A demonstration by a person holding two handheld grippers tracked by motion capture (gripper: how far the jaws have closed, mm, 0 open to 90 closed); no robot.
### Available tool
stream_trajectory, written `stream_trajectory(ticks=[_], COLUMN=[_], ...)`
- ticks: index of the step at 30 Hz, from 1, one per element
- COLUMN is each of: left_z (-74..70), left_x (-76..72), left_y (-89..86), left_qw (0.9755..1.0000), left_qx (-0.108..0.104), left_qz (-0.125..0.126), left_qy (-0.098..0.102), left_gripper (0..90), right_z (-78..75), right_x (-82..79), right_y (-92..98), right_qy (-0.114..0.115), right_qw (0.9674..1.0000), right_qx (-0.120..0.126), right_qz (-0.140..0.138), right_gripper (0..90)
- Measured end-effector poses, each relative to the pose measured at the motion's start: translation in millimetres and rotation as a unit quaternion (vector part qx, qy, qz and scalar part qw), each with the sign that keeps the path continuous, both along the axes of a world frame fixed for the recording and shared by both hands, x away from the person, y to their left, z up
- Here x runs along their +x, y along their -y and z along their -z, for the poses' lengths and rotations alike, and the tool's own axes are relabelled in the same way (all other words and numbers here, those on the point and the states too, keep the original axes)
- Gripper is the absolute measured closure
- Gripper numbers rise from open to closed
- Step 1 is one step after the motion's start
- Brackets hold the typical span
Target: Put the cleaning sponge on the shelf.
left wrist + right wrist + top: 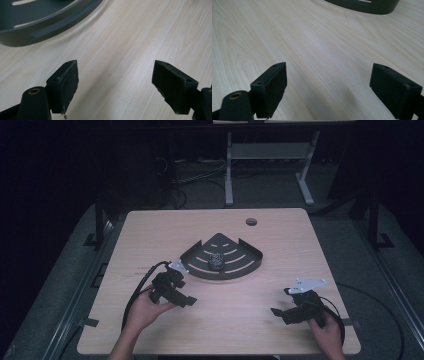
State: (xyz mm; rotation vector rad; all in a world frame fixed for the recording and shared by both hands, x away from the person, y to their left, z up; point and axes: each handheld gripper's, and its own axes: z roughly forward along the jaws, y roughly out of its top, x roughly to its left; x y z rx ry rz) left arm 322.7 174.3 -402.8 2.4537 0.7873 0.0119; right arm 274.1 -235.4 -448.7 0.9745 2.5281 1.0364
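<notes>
A dark fan-shaped slotted tray (248, 254) lies in the middle of the wooden table, with a small dark lumpy object (216, 260) on it. My left gripper (186, 301) sits just in front of the tray's left corner, held in a hand, open with bare wood between its pads (68, 80). The tray's curved wall (50, 27) shows at the top left of the left gripper view. My right gripper (281, 314) rests near the table's front right, also open over bare wood, its pads (274, 85) wide apart. The tray's edge (367, 6) lies far ahead of it.
The wooden table (150, 235) has a round cable hole (251, 222) at the back right. Cables trail from both grippers off the front edge. Behind the table a grey desk frame (270, 155) stands on a dark floor.
</notes>
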Motion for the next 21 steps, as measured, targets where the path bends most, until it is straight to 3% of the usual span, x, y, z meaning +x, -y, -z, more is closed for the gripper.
stream_trajectory(ticks=[7,16,21], left_z=[1.3,3.6,12.4], left_x=[-13.3,-35.1,-40.4], left_y=[-9.8,-22.2,-32.2], left_qw=[0.9999,0.9999,0.9999], left_qx=[0.008,0.004,-0.001], left_qz=[0.002,-0.007,-0.015], left_qy=[0.008,0.014,0.0], left_gripper=[20.6,20.7,20.7], right_z=[1.1,1.8,1.9], right_x=[0.4,0.9,1.0], right_y=[-0.4,-0.6,-1.7], right_qy=[-0.003,-0.005,-0.006], right_qw=[1.0,1.0,1.0], right_qx=[0.0,0.0,-0.002], right_qz=[-0.001,-0.001,-0.001], right_gripper=[13.9,13.9,13.9])
